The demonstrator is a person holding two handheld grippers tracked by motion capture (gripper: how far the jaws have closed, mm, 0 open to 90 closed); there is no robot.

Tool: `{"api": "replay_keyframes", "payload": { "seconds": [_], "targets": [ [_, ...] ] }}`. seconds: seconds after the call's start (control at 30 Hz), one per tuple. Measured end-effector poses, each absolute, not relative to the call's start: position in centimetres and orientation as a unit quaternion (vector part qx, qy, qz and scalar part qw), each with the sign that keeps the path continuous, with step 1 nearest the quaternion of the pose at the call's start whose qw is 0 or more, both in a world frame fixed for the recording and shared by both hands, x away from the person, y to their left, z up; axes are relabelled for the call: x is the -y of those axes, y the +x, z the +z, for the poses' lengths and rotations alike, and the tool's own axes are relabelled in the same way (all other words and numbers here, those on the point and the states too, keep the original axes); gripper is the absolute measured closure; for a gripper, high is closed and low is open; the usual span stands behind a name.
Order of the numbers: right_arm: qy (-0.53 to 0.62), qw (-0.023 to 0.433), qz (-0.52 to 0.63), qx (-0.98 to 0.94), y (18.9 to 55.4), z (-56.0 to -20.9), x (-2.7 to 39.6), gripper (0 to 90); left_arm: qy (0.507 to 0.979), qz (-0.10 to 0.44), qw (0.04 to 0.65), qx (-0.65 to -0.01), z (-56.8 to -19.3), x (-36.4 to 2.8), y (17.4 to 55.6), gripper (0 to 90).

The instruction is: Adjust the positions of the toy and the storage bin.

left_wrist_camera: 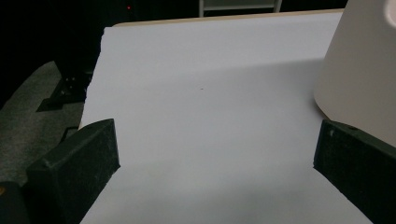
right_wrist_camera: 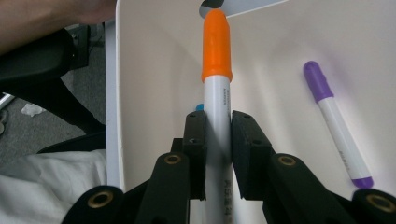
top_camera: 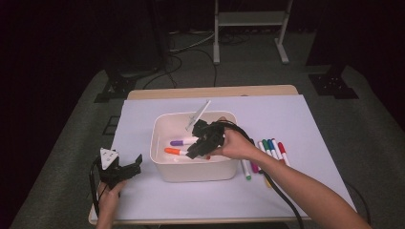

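Table (top_camera: 210,91) w/ white sheet (top_camera: 296,124): bin (top_camera: 196,169), markers (top_camera: 272,149).

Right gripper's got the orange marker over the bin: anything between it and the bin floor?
Nothing visible. The right gripper is shut on the orange marker inside the white bin; the purple marker lies apart to one side.

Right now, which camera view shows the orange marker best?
The right gripper view: the orange marker stands close and sharp, clamped between the right gripper jaws. In the high view it is small, lying in the white bin. The left gripper view gives the bin's outer wall.
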State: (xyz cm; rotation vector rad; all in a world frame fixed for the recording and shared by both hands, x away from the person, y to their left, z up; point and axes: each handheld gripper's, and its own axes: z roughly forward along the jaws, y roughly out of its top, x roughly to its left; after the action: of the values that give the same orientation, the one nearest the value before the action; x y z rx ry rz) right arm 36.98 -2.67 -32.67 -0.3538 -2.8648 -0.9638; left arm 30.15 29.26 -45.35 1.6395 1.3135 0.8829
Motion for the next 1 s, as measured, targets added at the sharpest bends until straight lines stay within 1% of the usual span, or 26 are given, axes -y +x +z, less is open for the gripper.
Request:
{"api": "replay_keyframes", "payload": {
  "seconds": [0.57,0.8,1.0],
  "targets": [
    [-0.092,0.049,-0.262,0.959,37.0,-34.8,0.5,75.2,0.653,0.352,0.419,-0.523,-45.4,-29.3,30.2,0.0],
    [-0.099,0.042,-0.262,0.959,37.1,-34.6,0.7,74.6,0.653,0.353,0.419,-0.522,-45.3,-29.3,30.2,0.0],
    [-0.111,0.042,-0.28,0.953,37.1,-33.2,1.9,71.8,0.653,0.351,0.419,-0.524,-45.3,-29.3,30.2,0.0]
  ]
}}
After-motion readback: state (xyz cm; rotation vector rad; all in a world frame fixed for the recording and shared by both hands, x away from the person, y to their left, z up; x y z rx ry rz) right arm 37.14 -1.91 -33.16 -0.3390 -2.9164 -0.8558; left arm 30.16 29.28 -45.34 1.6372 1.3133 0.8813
